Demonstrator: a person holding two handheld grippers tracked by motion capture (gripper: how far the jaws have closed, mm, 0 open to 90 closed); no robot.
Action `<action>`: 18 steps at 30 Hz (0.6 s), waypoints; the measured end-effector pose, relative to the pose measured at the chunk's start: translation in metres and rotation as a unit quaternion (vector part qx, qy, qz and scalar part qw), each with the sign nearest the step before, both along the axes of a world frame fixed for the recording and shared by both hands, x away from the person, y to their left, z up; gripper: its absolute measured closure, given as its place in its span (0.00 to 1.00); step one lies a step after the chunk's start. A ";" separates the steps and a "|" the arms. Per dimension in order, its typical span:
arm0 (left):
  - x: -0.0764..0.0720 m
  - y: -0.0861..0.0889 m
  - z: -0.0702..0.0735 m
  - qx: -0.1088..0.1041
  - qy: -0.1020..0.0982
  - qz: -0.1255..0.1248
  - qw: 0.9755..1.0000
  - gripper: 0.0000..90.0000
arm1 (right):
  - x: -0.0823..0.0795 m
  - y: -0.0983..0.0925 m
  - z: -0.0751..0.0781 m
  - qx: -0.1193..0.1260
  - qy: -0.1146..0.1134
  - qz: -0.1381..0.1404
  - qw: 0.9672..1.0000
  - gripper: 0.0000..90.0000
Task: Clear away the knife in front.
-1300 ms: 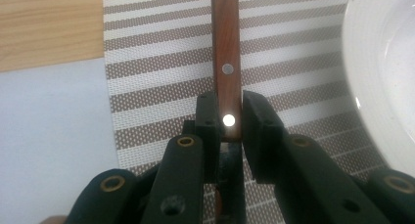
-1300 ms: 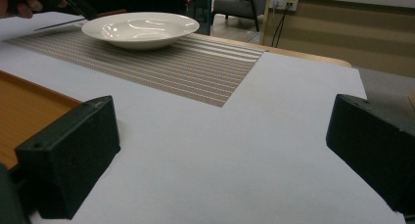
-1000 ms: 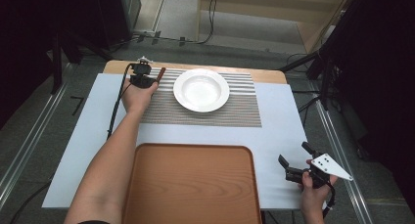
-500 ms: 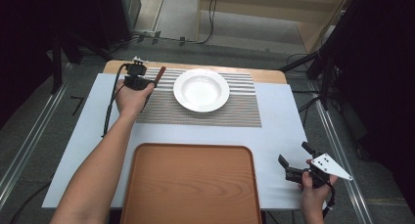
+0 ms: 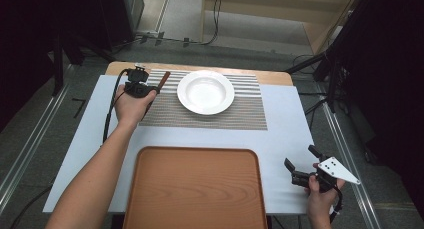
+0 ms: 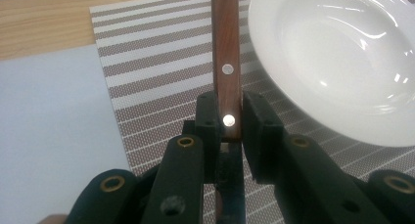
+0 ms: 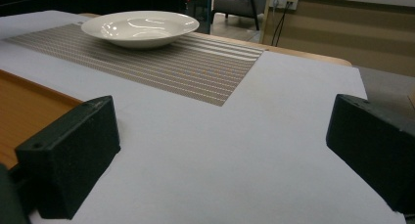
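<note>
High view: left gripper (image 5: 150, 91), at the striped placemat's (image 5: 240, 114) left edge, is clamped on a wooden-handled knife (image 5: 163, 81); the handle points away, just left of the white bowl (image 5: 205, 91). Left gripper view: pads press the riveted handle (image 6: 226, 62), blade between the jaws below. Right gripper (image 5: 301, 165), jaws wide with nothing between, sits over white sheet (image 5: 285, 134) right of the wooden tray (image 5: 195, 189).

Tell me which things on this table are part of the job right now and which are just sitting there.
In use:
- wooden-handled knife
- left tongs, shut on it

Lying about:
- white round bowl
- striped woven placemat
- brown wooden tray
- right tongs, open
</note>
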State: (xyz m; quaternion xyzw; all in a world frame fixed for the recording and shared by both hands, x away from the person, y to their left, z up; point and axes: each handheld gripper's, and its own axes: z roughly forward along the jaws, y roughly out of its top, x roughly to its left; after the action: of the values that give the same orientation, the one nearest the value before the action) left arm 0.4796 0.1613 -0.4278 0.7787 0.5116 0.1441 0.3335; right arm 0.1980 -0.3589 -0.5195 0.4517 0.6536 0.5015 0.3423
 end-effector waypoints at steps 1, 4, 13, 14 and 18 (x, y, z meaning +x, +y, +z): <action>-0.002 0.000 0.000 0.001 -0.001 -0.001 1.000 0.85 | 0.000 0.000 0.000 0.000 0.000 0.000 1.000 0.00; -0.007 0.001 0.001 -0.001 -0.004 -0.004 1.000 0.85 | 0.000 0.000 0.000 -0.001 -0.001 0.000 1.000 0.00; -0.022 0.002 0.003 -0.002 -0.010 -0.013 1.000 0.85 | 0.000 0.000 0.000 -0.002 0.000 0.000 1.000 0.00; -0.025 0.003 0.003 -0.003 -0.010 -0.015 1.000 0.85 | 0.000 0.000 0.000 -0.003 0.000 0.000 1.000 0.00; -0.032 0.003 0.003 -0.009 -0.013 -0.019 1.000 0.85 | 0.000 0.001 0.000 -0.003 0.000 -0.001 1.000 0.00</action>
State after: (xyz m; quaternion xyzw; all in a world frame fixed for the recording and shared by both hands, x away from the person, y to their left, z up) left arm 0.4473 0.1644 -0.4246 0.7834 0.4935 0.1431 0.3497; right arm 0.1980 -0.3583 -0.5195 0.4511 0.6550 0.4992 0.3439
